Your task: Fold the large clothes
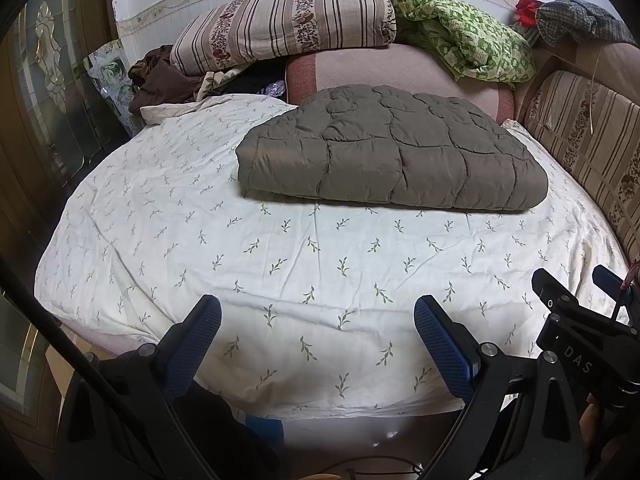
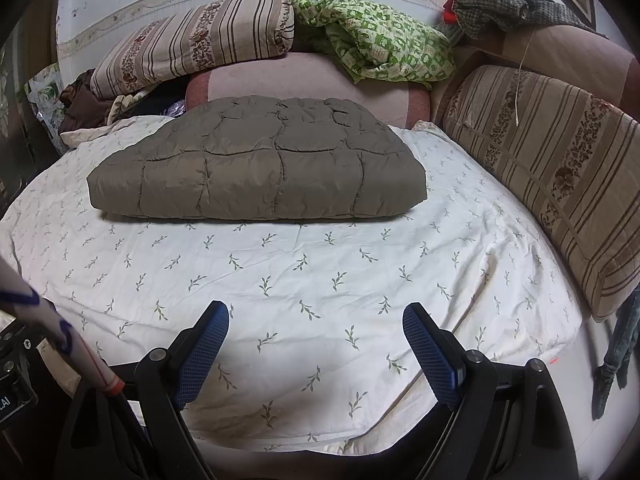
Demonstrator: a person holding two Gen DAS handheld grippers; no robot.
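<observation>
Left wrist view: quilt point(image 1: 394, 150) folded at 12 o'clock on bed point(image 1: 280, 280), likely finished. Left gripper point(image 1: 318, 330) and right gripper point(image 2: 316, 330) agape, empty, held back near edge.

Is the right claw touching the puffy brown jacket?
Apart. In the right wrist view the right claw hangs open over bare leafy sheet, and the folded brown jacket lies farther up the bed.

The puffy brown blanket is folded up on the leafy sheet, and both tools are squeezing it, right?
Not quite. The quilted brown blanket does lie folded on the leaf-print sheet, but neither tool is squeezing it. The left tool and the right tool are open with nothing between them, well short of the blanket. Both wrist views show it.
</observation>
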